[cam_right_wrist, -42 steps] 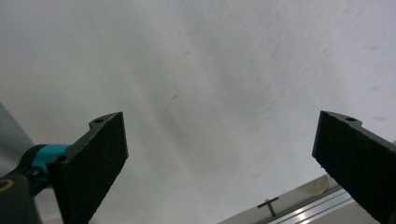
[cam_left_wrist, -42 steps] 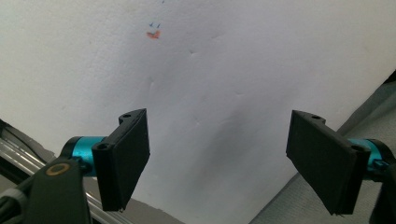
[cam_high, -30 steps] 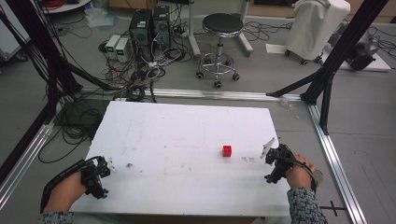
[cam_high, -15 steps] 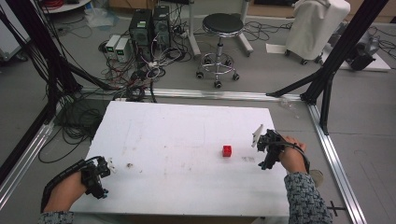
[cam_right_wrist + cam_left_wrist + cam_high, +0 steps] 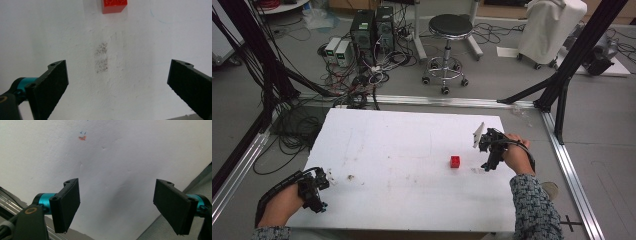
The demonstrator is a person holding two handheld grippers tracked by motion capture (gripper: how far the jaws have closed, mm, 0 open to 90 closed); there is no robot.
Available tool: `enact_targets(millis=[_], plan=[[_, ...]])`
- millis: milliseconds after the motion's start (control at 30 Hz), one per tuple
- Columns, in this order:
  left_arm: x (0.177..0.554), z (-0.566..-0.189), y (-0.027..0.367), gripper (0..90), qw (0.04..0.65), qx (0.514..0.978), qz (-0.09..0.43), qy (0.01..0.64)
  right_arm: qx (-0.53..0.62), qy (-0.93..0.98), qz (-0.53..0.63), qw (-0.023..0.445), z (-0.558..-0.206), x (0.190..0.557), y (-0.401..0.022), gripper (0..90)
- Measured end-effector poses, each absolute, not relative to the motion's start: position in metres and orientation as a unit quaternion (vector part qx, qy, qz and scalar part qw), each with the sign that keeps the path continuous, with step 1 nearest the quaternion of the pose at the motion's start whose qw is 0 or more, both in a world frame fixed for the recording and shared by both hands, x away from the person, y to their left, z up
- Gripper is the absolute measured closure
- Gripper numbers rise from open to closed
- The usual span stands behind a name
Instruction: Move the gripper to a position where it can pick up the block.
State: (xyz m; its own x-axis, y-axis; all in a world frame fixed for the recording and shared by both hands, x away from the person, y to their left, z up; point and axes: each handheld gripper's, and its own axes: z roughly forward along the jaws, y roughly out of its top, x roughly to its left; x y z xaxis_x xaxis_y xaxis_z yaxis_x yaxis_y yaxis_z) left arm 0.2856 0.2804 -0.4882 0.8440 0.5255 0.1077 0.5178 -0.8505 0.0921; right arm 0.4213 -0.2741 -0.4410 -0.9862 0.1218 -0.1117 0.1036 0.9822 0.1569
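- Your right gripper (image 5: 490, 159) hovers above the white table (image 5: 402, 150) near its right edge, with the jaws spread wide apart and nothing between them.
- A small red block (image 5: 455, 161) sits on the table just to the left of that gripper, right of the table's centre and toward the near edge. In the right gripper view the red block (image 5: 113, 6) lies straight ahead of the jaws at the top of the frame, with a grey smudge (image 5: 101, 58) on the bare surface between it and them.
- Your left gripper (image 5: 314, 189) rests at the near left corner of the table, well apart from the block. Its jaws are also wide apart and hold nothing; in the left gripper view (image 5: 117, 202) they frame bare white surface by the table's edge.
- Risk, as a judgement: the block is small and light, so if one jaw reaches it before the other, it could skid or tip aside.
- Risk: coming down too low could scrape the jaw tips on the table.
- Risk: the trailing cable at the left corner could snag if you lift that hand quickly.
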Motion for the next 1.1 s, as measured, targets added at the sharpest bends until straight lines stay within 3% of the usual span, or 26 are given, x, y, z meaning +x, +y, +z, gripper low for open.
enact_targets(millis=[467,1100], plan=[[0.286,-0.488,0.283,21.8,0.037,0.959,0.064,0.272,0.01,0.996,0.068,0.052,-0.439,0.442,-0.237,2.6],[0.285,-0.486,0.285,21.9,0.044,0.959,0.065,0.273,-0.016,0.998,0.054,0.023,-0.476,0.455,-0.198,2.6]])
